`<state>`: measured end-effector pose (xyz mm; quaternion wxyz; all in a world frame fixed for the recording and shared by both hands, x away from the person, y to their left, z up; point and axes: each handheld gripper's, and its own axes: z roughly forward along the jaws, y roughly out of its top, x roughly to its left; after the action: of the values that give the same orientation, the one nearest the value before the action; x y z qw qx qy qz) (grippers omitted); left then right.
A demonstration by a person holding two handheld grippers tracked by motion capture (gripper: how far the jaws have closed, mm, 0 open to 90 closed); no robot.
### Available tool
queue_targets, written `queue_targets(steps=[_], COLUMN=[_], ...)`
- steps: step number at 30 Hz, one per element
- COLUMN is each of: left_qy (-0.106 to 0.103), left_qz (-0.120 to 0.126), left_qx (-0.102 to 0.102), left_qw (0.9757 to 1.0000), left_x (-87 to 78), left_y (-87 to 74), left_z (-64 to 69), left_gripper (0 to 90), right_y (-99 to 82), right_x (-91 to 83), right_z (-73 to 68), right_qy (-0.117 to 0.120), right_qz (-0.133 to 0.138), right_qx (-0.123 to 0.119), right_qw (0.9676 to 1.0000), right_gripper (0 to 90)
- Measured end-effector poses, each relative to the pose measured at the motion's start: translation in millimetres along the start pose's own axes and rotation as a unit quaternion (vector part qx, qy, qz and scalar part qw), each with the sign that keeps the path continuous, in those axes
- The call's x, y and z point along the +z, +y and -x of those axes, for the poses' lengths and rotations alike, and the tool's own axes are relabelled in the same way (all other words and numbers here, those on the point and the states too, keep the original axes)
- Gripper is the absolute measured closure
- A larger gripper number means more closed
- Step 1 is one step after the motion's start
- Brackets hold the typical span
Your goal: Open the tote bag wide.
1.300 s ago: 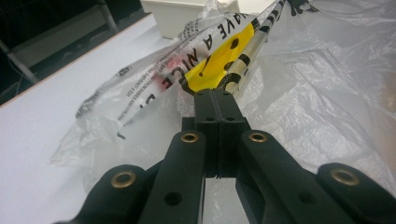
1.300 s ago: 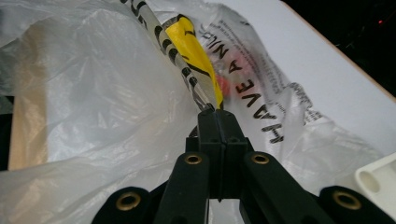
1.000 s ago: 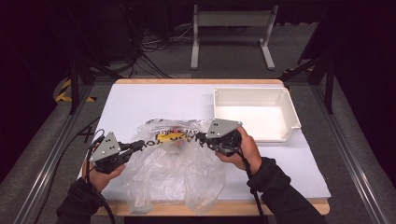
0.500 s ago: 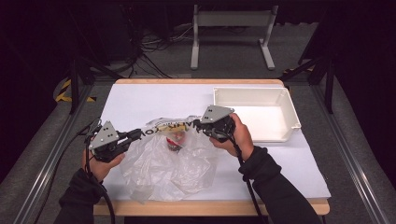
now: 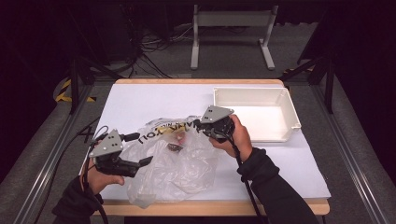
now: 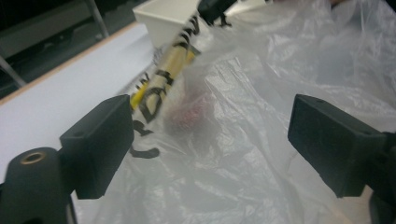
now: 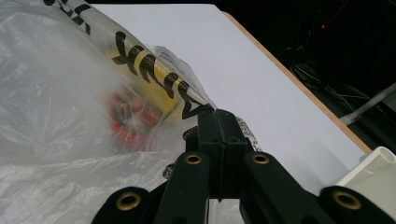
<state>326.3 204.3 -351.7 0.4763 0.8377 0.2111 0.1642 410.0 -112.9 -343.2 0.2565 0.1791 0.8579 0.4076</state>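
- At the near edge of the table (image 5: 289, 168), the clear plastic bag (image 5: 175, 165) lies crumpled, one corner hanging just over that edge.
- Just left of the bag, the left gripper (image 5: 141, 149) stands released: its jaws have just been opening, and they now gape wide with the plastic lying between them, untouched by either pad.
- In the left gripper view the bag (image 6: 261, 140) spreads beyond those parted jaws, with a blurred reddish thing (image 6: 191, 112) inside it.
- At the bag's far rim, by the yellow strip with black lettering (image 5: 161, 131), the right gripper (image 5: 198, 125) is clenched, pinching the plastic and lifting that rim off the table.
- In the right gripper view the pads press together on the printed edge, a red thing (image 7: 133, 123) showing through the film.
- Beyond the bag, to its right, a white bin (image 5: 285, 100) sits on the table.
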Motion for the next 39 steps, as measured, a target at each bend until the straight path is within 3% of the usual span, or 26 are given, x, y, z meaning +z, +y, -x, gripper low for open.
queue_targets(steps=[5,9,10,11,12,14,16,17,19,22,23,26,30,34,36,38,39], left_qy=[0.038,0.085,0.096,0.117,0.124,0.123,0.127,0.126,0.121,0.111,0.108,0.108,0.112,0.116,0.117,0.118,0.117], left_qz=[-0.046,-0.096,-0.105,-0.116,-0.118,-0.114,-0.118,-0.115,-0.108,-0.092,-0.091,-0.091,-0.094,-0.092,-0.092,-0.094,-0.093], left_qx=[-0.015,-0.015,-0.013,-0.008,-0.007,-0.013,-0.008,-0.004,-0.002,-0.006,-0.008,-0.012,-0.017,-0.024,-0.024,-0.023,-0.025], left_qw=[0.9981,0.9917,0.9898,0.9863,0.9853,0.9858,0.9848,0.9852,0.9867,0.9896,0.99,0.9899,0.9891,0.9886,0.9885,0.9883,0.9884], left_x=[18.3,35.0,38.1,42.1,44.2,47.3,49.1,48.9,46.8,42.3,41.1,39.1,38.4,37.0,36.9,37.0,37.2], left_y=[-8.0,-17.6,-19.5,-22.4,-24.7,-28.2,-29.4,-29.8,-29.7,-28.3,-27.6,-25.0,-22.6,-18.5,-16.8,-16.4,-16.2], left_z=[0.8,-5.2,-7.6,-11.4,-15.4,-23.6,-28.7,-31.8,-36.0,-40.6,-41.8,-43.4,-43.1,-44.3,-43.4,-42.9,-41.7], left_gripper=[11.6,13.7,16.1,18.6,24.6,37.8,51.2,56.3,76.2,89.5,89.7,89.9,90.0,90.0,90.0,90.0,90.0], right_y=[-1.1,-3.2,-3.9,-4.5,-5.5,-6.8,-7.6,-7.7,-8.2,-8.8,-8.9,-8.2,-4.3,2.0,10.2,12.9,17.1], right_x=[0.2,-0.1,-0.4,-0.6,-0.9,-1.0,-1.3,-1.3,-0.6,0.5,0.8,1.6,-6.0,-18.2,-33.0,-37.6,-44.0], right_z=[-1.4,-2.5,-2.8,-2.7,-2.0,-1.2,-0.2,0.1,0.6,1.0,0.9,-0.6,-3.0,-7.7,-17.1,-21.0,-31.4], right_qy=[0.0,0.004,0.003,0.002,0.005,0.005,0.007,0.006,0.004,0.001,0.0,-0.008,-0.015,-0.009,0.005,0.016,0.041], right_qz=[0.001,0.002,0.003,0.002,0.003,0.003,0.005,0.005,0.003,-0.001,-0.001,-0.005,0.011,0.032,0.056,0.063,0.066], right_qx=[0.001,0.002,0.001,0.002,0.003,0.004,0.006,0.006,0.004,0.005,0.005,0.003,0.006,0.005,-0.003,-0.006,-0.013], right_qw=[1.0,1.0,1.0,1.0,1.0,1.0,0.9999,1.0,1.0,1.0,1.0,1.0,0.9998,0.9994,0.9984,0.9979,0.9969], right_gripper=[90.0,90.0,90.0,90.0,90.0,90.0,90.0,90.0,90.0,90.0,89.6,75.9,61.9,60.2,62.5,62.3,59.3])
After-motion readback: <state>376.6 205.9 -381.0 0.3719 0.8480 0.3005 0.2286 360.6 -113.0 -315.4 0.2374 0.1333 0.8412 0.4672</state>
